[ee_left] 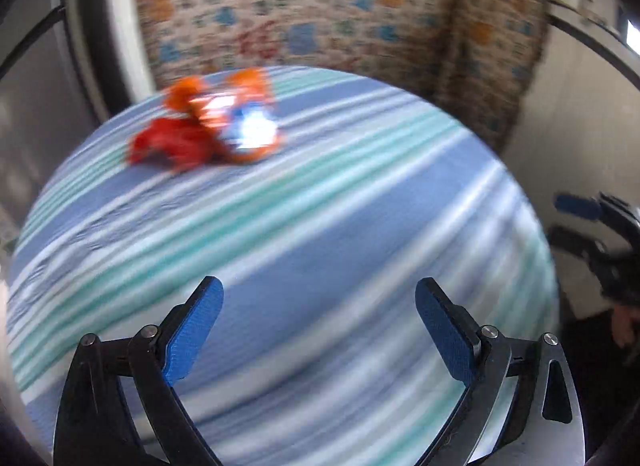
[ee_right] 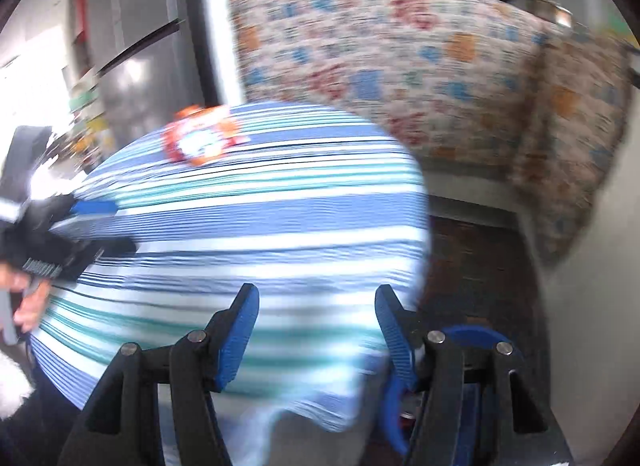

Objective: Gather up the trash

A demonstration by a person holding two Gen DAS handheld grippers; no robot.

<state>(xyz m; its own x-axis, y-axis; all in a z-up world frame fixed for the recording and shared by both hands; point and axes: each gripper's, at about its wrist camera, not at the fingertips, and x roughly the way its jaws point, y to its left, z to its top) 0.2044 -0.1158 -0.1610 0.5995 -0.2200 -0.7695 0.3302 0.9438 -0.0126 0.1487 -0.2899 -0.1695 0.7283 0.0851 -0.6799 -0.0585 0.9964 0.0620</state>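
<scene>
Left gripper [ee_left: 319, 290] apparently short of wrappers [ee_left: 208, 127]

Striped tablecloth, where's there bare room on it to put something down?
The striped tablecloth lies bare from the open left gripper up to the orange wrappers near its far edge. The near right part, by the open right gripper, is also bare. Only that far wrapper corner is crowded.

Blue, teal and white striped tablecloth [ee_left: 320, 201]; orange-red wrappers [ee_left: 208, 125]; floral patterned cloth [ee_right: 400, 65].
</scene>
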